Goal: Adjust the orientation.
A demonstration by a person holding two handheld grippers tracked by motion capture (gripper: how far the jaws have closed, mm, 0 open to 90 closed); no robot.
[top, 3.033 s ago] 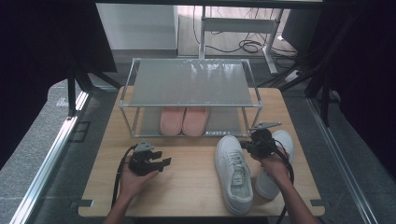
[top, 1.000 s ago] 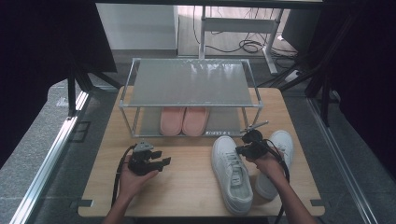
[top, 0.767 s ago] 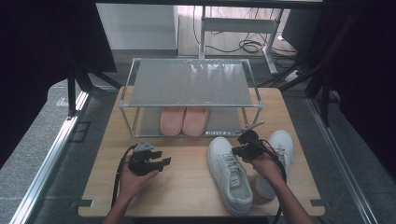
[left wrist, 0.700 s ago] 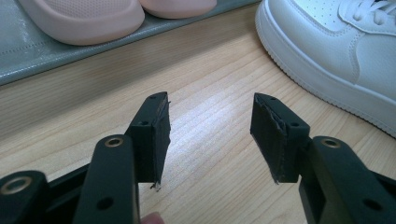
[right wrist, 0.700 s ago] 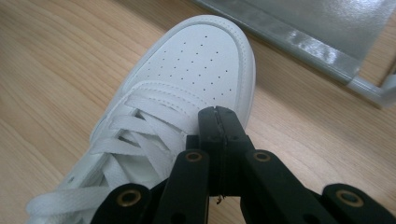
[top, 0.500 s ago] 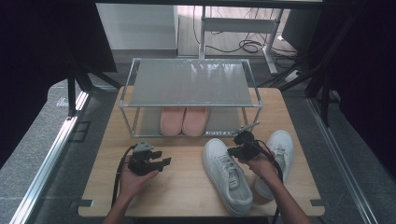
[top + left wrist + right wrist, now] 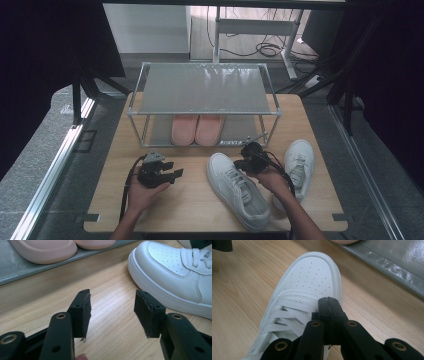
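Observation:
Two white sneakers lie on the wooden table. The nearer sneaker (image 7: 237, 190) (image 7: 312, 277) (image 7: 175, 272) lies at an angle, toe toward the rack. The other sneaker (image 7: 299, 162) lies to its right. My right gripper (image 7: 244, 161) (image 7: 329, 302) is shut with nothing between its jaws, and its tip rests against the angled sneaker's side by the laces. My left gripper (image 7: 174, 175) (image 7: 112, 305) sits low over the table left of that sneaker's toe. Its jaws are open and hold nothing.
A metal two-level rack (image 7: 205, 87) stands at the back of the table, with a pair of pink slippers (image 7: 197, 129) (image 7: 45, 250) on its lower shelf (image 7: 387, 267). Bare wood (image 7: 190, 205) lies between the hands. Dark floor drops off beyond the table's edges.
My right gripper has slid to the left and the angled sneaker has moved left with it, away from the other sneaker. The left hand has stayed put.

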